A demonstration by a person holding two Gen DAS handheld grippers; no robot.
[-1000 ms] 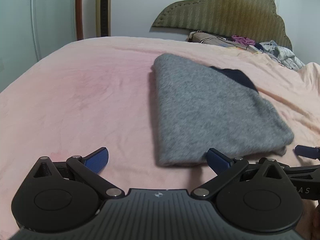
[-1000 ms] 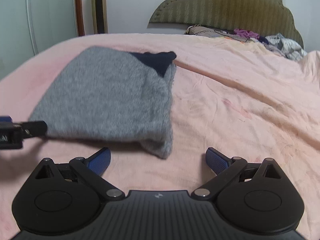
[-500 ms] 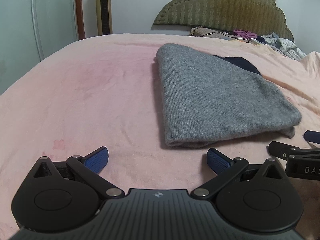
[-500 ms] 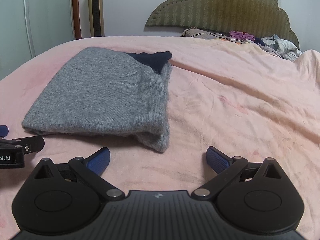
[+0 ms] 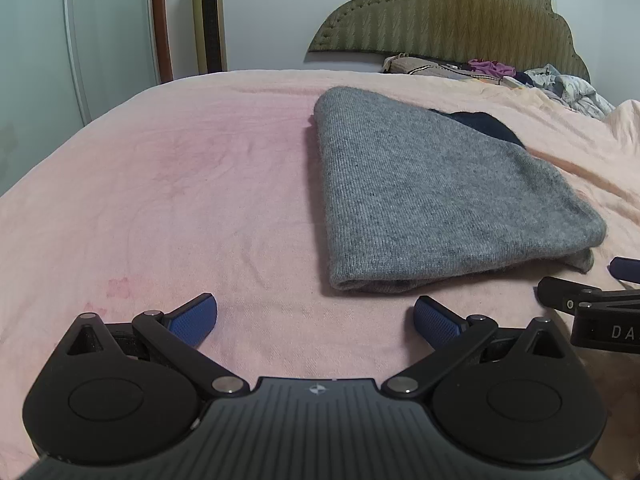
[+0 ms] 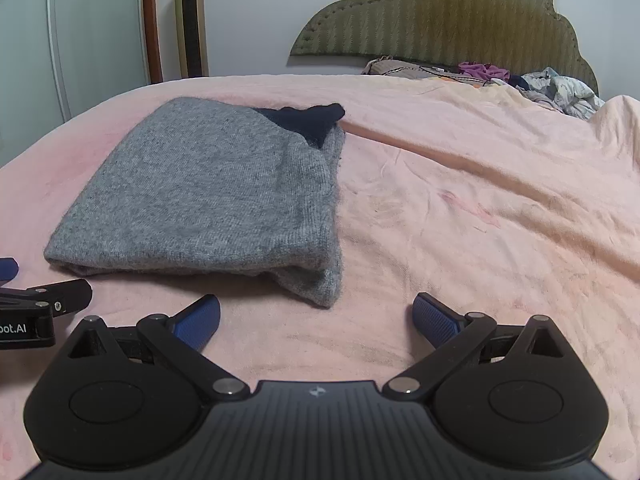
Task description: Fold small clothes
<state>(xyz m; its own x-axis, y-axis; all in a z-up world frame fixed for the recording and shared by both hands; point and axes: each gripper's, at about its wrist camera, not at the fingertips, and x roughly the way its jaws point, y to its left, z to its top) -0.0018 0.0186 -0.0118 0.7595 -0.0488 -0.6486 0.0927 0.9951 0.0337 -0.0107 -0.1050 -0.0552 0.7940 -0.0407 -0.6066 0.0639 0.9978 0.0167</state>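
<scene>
Lying folded on the pink bed sheet (image 5: 180,184), the grey knit garment (image 5: 432,196) forms a flat, roughly rectangular bundle, with a dark navy piece (image 6: 308,118) showing at its far corner. In the left wrist view the garment sits ahead and to the right of the left gripper (image 5: 316,318), its near folded edge just beyond the blue fingertips (image 5: 192,316) and clear of them. In the right wrist view it lies ahead and to the left of the right gripper (image 6: 316,318), the near right corner drooping toward the gap between the blue pads (image 6: 434,318) without touching them. Both grippers are spread wide and hold nothing; they hover low over the sheet, side by side, each one's black linkage showing at the edge of the other's view. Beyond the garment, a heap of loose clothes (image 5: 540,78) lies against the olive padded headboard (image 5: 448,12). A gold tower fan (image 5: 208,16) stands by the wall to the left.
</scene>
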